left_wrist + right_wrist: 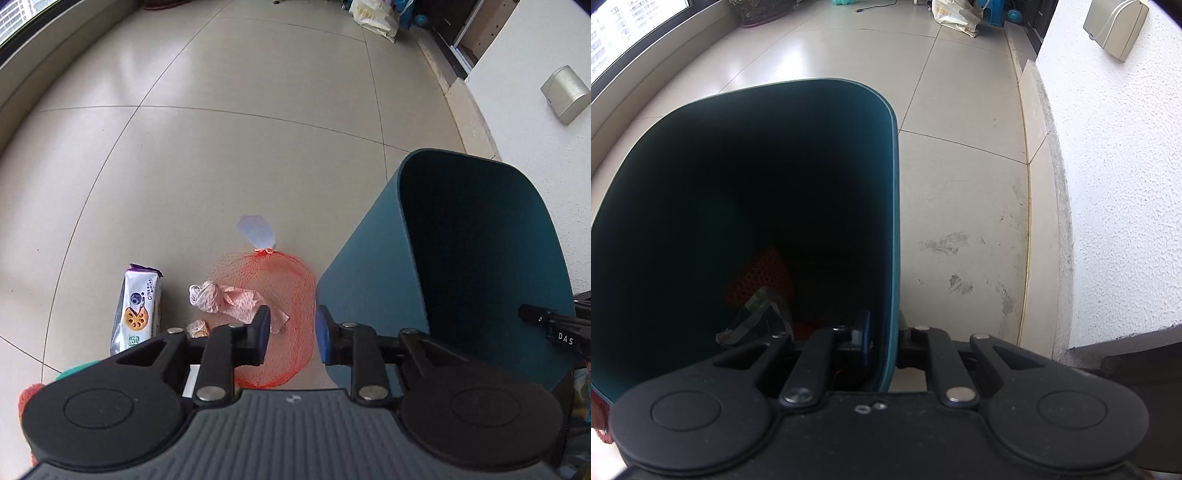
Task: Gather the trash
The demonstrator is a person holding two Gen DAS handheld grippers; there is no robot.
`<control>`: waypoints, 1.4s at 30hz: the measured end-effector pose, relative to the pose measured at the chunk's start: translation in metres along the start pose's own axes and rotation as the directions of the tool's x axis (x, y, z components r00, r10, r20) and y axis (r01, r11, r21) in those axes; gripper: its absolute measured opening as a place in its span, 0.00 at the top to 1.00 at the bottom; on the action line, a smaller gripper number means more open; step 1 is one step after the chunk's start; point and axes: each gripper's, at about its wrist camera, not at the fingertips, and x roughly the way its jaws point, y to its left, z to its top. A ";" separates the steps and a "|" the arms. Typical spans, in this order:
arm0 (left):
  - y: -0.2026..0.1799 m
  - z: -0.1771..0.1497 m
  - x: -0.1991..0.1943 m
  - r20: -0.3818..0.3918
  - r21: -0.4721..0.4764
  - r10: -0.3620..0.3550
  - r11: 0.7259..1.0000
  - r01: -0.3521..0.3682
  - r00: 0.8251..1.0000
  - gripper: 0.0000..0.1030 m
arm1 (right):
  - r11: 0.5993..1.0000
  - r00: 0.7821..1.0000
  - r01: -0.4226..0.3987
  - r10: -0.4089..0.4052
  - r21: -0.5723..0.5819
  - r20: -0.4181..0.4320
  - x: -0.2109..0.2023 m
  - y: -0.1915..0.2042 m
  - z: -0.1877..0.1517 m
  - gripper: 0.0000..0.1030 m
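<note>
A red mesh bag [291,295] with a pale tag lies on the tiled floor. A crumpled tissue [221,299] rests on its left part. A snack packet [138,306] and a small wrapper [197,328] lie left of it. My left gripper [291,334] is open and empty, low over the mesh bag. A teal trash bin [369,280] stands to the right. My right gripper [884,341] is shut on the bin's right wall [892,236]. Inside the bin lie red netting [761,277] and a clear wrapper [753,317].
A white rough wall [1119,184] with a metal box [1115,26] runs along the right. Bags [955,16] sit at the far end. A window ledge [44,70] curves along the left.
</note>
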 end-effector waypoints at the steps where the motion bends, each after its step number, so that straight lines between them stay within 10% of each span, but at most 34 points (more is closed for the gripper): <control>1: 0.007 -0.003 0.012 -0.014 -0.010 -0.010 1.000 0.009 1.000 0.44 | 1.000 1.000 0.002 -0.002 -0.004 -0.001 0.000 -0.001 0.000 0.89; 3: 0.017 -0.010 0.034 -0.021 -0.025 -0.011 1.000 0.011 1.000 0.21 | 1.000 1.000 0.001 -0.001 -0.005 -0.002 -0.001 -0.001 0.000 0.89; 20: 0.065 -0.037 0.194 -0.251 -0.077 0.008 0.997 -0.029 0.968 0.23 | 0.999 1.000 0.020 -0.021 -0.041 -0.022 0.012 0.021 0.006 0.85; 22: 0.064 -0.037 0.194 -0.241 -0.070 0.028 0.996 -0.046 0.970 0.67 | 0.999 0.999 0.028 -0.030 -0.046 -0.024 0.013 0.024 0.008 0.85; 25: 0.065 -0.039 0.191 -0.240 -0.074 0.044 0.995 -0.063 0.970 0.92 | 0.998 0.999 0.034 -0.035 -0.043 -0.025 0.012 0.029 0.009 0.85; 42: 0.048 -0.010 0.014 0.089 -0.077 0.047 0.996 -0.040 0.995 1.00 | 0.999 0.999 0.039 -0.040 -0.029 -0.010 0.008 0.033 0.005 0.87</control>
